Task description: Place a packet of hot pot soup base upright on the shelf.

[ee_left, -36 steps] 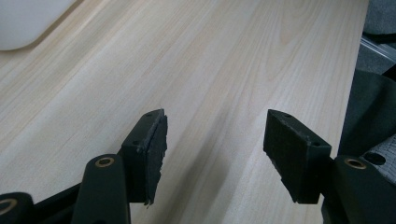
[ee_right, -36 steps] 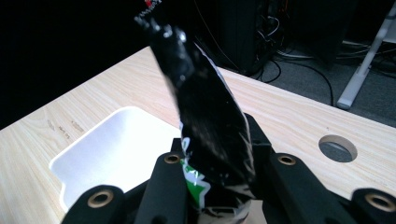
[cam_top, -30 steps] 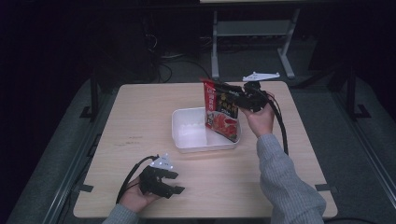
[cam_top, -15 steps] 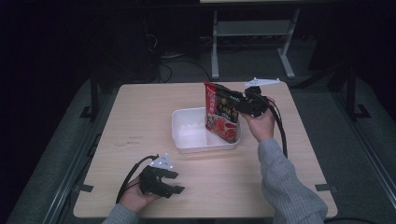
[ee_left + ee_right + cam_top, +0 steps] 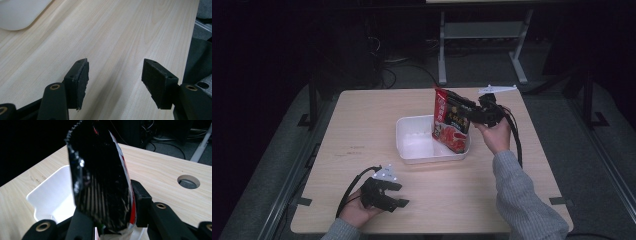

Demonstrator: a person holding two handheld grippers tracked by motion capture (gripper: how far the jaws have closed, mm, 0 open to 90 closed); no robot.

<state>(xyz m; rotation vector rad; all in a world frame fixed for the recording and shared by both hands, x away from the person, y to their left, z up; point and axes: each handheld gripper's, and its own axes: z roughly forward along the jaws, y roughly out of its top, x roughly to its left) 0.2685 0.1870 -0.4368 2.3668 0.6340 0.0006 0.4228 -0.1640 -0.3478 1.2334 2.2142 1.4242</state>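
Right tongs [image 5: 464, 111] are pinching the red snack bag [image 5: 452, 125] near its top edge — the bag stands upright, long axis vertical, its bottom down inside the right end of the white tray [image 5: 408, 131]. In the right gripper view the bag's [image 5: 100, 187] glossy dark foil back fills the gap between the jaws, serrated top seam showing, the tray [image 5: 50, 197] just below and behind. It looks crinkly and light, the tray smooth rigid plastic with rounded corners. Left tongs [image 5: 394, 195] sit spread and empty on the pale woodgrain tabletop [image 5: 362, 120] — well apart from the tray. The right hand [image 5: 494, 134] is clearly nearer.
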